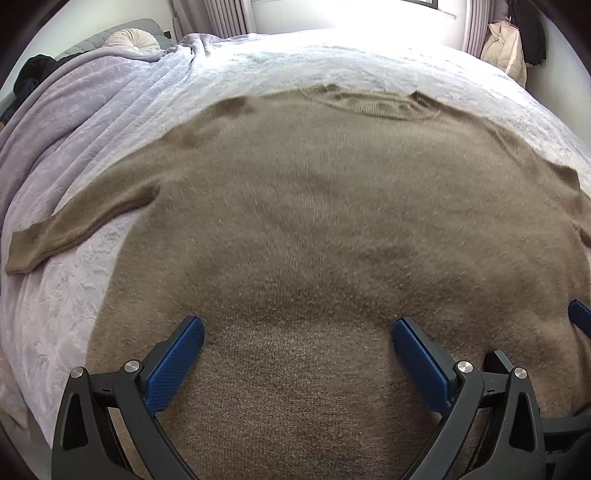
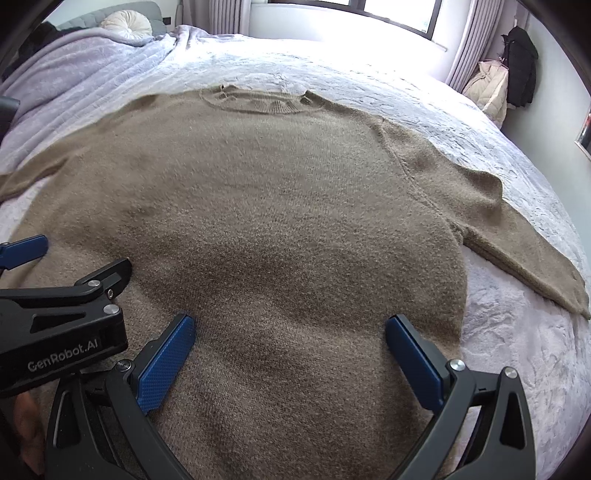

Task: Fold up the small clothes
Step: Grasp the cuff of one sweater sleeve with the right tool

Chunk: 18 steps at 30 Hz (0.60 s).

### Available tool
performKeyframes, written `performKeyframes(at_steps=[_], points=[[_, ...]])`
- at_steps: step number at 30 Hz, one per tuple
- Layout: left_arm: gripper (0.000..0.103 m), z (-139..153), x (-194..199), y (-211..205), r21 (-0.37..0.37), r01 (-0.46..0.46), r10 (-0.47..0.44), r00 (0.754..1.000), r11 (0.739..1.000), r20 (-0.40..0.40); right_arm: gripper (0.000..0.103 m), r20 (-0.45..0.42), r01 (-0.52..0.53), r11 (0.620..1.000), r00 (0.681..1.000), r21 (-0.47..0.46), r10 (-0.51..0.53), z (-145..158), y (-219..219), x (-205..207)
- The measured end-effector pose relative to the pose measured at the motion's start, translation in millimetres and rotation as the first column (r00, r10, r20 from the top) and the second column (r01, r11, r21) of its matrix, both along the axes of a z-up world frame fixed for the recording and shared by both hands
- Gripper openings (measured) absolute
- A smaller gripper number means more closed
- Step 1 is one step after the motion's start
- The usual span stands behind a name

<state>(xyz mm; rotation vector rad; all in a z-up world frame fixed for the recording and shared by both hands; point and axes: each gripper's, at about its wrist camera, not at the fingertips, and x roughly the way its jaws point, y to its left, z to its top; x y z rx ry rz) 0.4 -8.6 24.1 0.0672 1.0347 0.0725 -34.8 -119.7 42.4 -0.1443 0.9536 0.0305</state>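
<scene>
A brown knit sweater (image 1: 314, 206) lies flat on the bed, collar (image 1: 373, 103) at the far side, hem toward me. Its left sleeve (image 1: 74, 225) stretches out to the left; its right sleeve (image 2: 517, 243) stretches out to the right. It also shows in the right wrist view (image 2: 277, 206). My left gripper (image 1: 297, 334) is open and empty, hovering over the lower left part of the sweater. My right gripper (image 2: 290, 330) is open and empty over the lower right part. The left gripper's body (image 2: 59, 325) shows at the left of the right wrist view.
The bed has a pale lilac textured cover (image 1: 258, 62). A round cream cushion (image 1: 133, 40) and dark clothes (image 1: 33, 74) lie at the headboard on the left. Coats (image 2: 517, 70) hang at the far right wall. Curtains and a bright window (image 2: 369, 14) are behind.
</scene>
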Motion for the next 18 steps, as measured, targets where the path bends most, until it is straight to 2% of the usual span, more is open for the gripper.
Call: performKeyframes(at_steps=[5, 10, 18], points=[[0.103, 33, 2, -10, -0.035, 0.022, -0.02, 0.998, 0.999, 0.052, 0.103, 0.097, 0.011, 0.998, 0.995, 0.056, -0.017, 33, -23, -12], [0.103, 57, 16, -40, -0.077, 0.075, -0.07, 0.996, 0.994, 0.063, 0.103, 0.162, 0.088, 0.989, 0.981, 0.121, -0.107, 66, -69, -14], [0.103, 69, 37, -105, -0.089, 0.161, -0.157, 0.986, 0.983, 0.058, 0.103, 0.203, 0.183, 0.978, 0.959, 0.096, -0.2, 88, -125, -10]])
